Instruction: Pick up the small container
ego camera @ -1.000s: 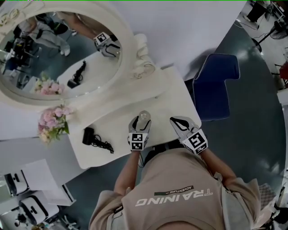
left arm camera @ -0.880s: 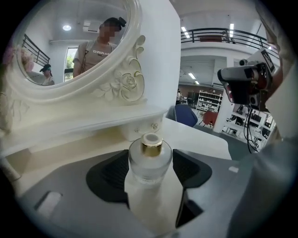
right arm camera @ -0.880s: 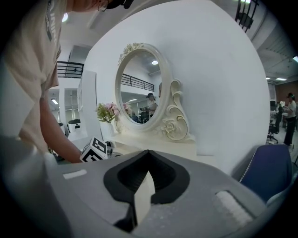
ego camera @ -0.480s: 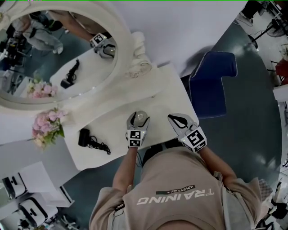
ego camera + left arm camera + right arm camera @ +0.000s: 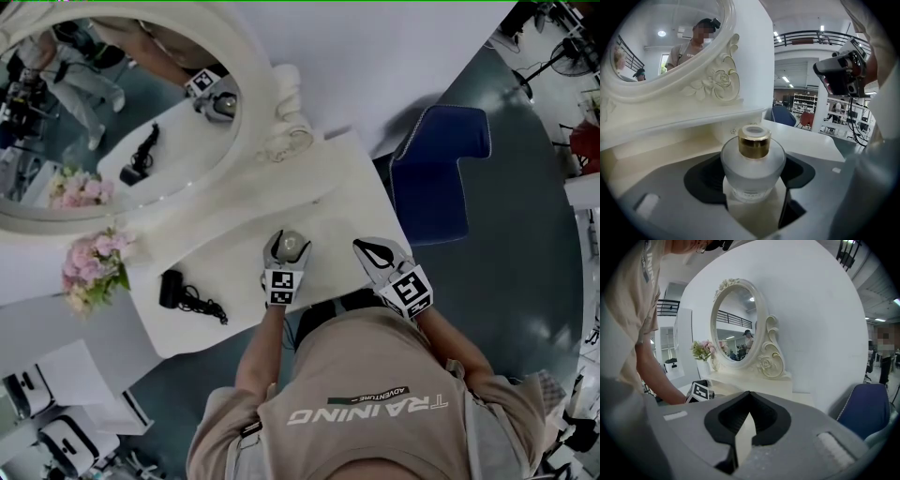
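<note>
Presently, left gripper: jaws wide apart, just been opening, standing round the small container.
Small container: upright on the dressing table, between the left jaws.
Right gripper: jaws together, empty.

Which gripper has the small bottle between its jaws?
The left gripper: its jaws have just been opening and stand wide around the frosted bottle. The right gripper is shut on nothing.

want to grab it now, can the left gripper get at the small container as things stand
Probably yes: the left gripper has just been opening its jaws, which stand either side of the upright small container, with nothing else between them.
</note>
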